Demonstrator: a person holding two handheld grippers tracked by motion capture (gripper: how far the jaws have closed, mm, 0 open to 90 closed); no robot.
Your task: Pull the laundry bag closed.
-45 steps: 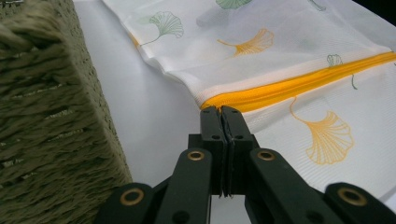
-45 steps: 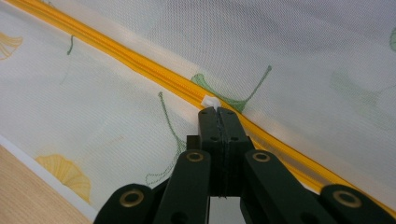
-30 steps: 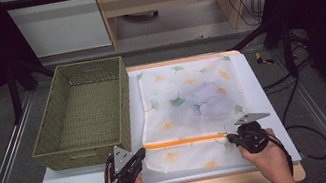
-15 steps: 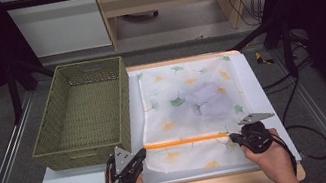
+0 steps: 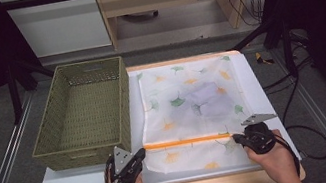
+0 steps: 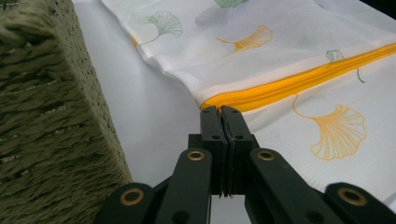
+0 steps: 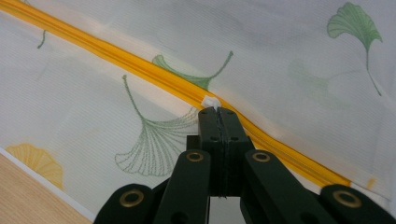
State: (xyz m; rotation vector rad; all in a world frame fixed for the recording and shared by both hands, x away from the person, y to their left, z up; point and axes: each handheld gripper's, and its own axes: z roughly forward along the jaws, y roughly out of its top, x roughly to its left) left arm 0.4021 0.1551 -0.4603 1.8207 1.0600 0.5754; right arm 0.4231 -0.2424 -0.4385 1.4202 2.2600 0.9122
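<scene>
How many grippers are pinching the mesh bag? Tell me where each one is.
2. The left gripper is shut at the left end of the bag's orange zipper; the right gripper is shut at its right end on the mesh bag.

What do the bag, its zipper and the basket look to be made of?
Bag: thin, matte white mesh fabric, probably synthetic; a fine ribbed weave shows, printed with ginkgo leaves, and something inside shows through. Zipper: orange, seemingly woven tape with plastic teeth, though the teeth are too fine to tell. Basket: olive-green woven cord, maybe paper rope or seagrass; twisted strands show in the left gripper view.
</scene>
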